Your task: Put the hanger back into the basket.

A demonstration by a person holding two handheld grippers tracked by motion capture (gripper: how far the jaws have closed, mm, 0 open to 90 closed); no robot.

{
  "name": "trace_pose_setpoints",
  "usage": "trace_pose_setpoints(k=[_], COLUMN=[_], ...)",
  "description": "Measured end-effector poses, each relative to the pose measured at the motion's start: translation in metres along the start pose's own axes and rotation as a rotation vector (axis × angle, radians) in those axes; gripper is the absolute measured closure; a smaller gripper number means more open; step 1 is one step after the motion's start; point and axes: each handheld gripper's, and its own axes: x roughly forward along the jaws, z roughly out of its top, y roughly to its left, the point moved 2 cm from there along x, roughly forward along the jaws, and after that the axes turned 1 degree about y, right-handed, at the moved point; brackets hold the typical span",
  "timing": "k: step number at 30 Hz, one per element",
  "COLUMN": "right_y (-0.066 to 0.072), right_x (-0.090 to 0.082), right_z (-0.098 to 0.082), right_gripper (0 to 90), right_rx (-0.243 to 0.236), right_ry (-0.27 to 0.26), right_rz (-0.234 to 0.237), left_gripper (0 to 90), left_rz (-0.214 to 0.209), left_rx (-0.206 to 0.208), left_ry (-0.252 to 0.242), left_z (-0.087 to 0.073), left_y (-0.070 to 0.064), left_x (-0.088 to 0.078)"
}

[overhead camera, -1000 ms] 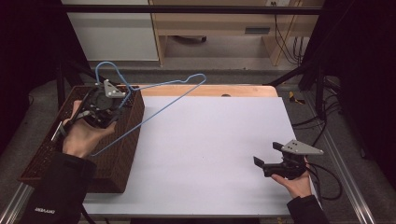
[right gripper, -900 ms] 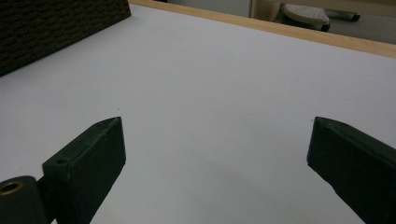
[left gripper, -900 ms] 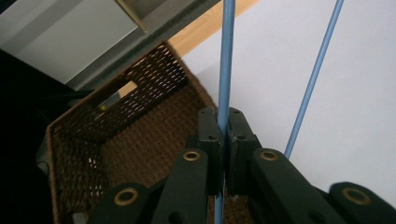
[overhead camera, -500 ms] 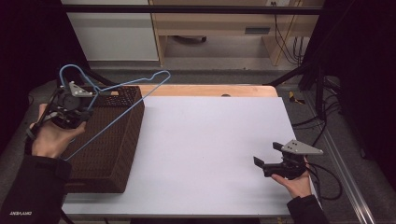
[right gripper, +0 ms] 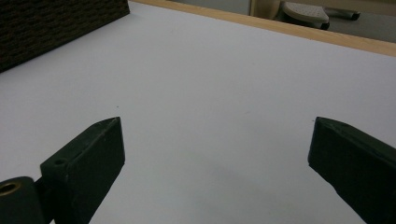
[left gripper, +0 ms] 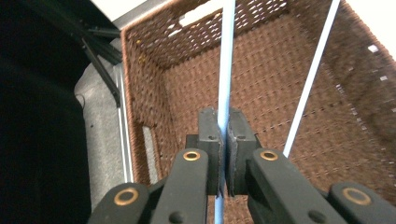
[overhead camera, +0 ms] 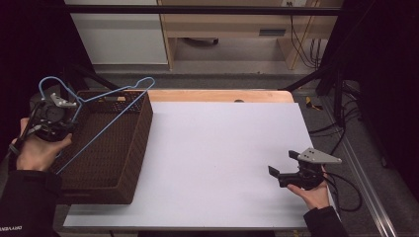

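Left hand-held gripper: jaws pressed together on a thin bar of the pale blue wire hanger, which runs straight up between the black pads. Held in the person's left hand at the far left of the high view, over the left rim of the brown wicker basket, grey three-cornered plate on top. Hanger lifted above the basket (hook curled up by the gripper, long bars stretching right and down across the open basket), with a second bar slanting past on the right in the left gripper view. Whether any part of the hanger touches the basket: cannot tell. Woven floor and walls of the basket below the jaws, a slot handle cut into the far wall.

Right hand-held gripper: jaws spread wide apart, nothing between them, held low over the tabletop by the right hand near the front right corner, pointing left toward the basket. Cable trailing off to the right of it. In the right gripper view, two black fingertips at either side, with bare white tabletop between and the basket's dark wall at top left.

Basket standing on the left end of the tabletop, well apart from the right gripper. Wooden edge strip along the far side of the white surface; beyond it, floor and pale furniture.
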Motion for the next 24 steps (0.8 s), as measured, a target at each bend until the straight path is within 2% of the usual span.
trace_pose_setpoints(k=[3,6,9,24], right_y=[0.000,0.000,0.000,0.000], right_x=[0.000,0.000,0.000,0.001], right_z=[0.000,0.000,0.000,0.000], right_gripper=[4.5,4.5,4.5,4.5], right_rx=[0.002,0.002,0.001,-0.001], right_ry=[0.000,0.000,0.001,0.002], right_rz=[0.001,0.001,0.001,0.001], left_gripper=[86.9,86.9,86.9,86.9], left_rz=[0.013,0.019,0.033,0.054], left_rx=[-0.003,-0.036,-0.042,-0.037], left_ry=[0.015,0.014,0.033,0.128], left_z=[-0.005,-0.009,-0.014,-0.034], left_y=[0.004,0.007,0.009,0.003], left_x=[0.005,0.011,0.018,0.058])
